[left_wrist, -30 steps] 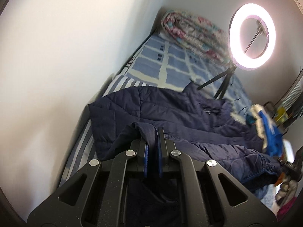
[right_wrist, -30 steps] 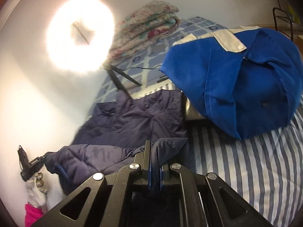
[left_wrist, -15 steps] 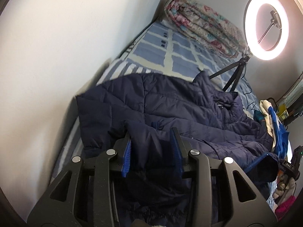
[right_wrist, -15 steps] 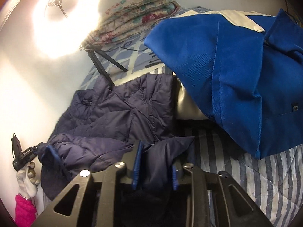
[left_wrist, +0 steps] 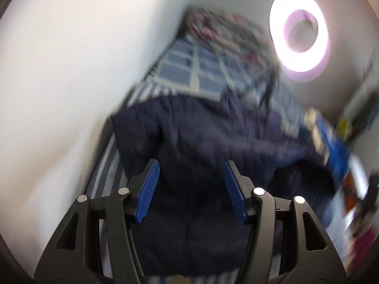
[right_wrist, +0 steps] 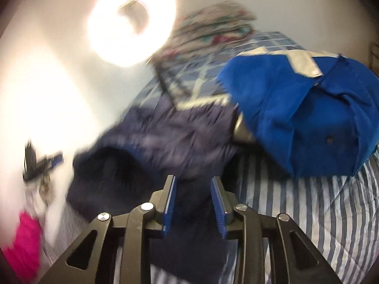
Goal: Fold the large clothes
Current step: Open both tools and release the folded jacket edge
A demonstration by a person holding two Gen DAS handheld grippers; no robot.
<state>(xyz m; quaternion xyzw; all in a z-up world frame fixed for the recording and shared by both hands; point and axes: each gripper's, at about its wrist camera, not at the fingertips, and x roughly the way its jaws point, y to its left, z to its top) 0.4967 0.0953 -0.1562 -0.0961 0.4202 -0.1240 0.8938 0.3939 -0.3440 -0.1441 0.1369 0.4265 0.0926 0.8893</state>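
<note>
Navy jacket [left_wrist: 201, 142] on striped bed [right_wrist: 319, 203], both hand-held grippers [left_wrist: 191, 184] [right_wrist: 193, 195] spread, pinching nothing.

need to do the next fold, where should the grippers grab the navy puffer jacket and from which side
Judging by its pose, take the navy puffer jacket by its near hem, coming in from the foot of the striped bed. That edge lies free just ahead of the open left gripper and right gripper; the far side abuts the blue garment.
</note>
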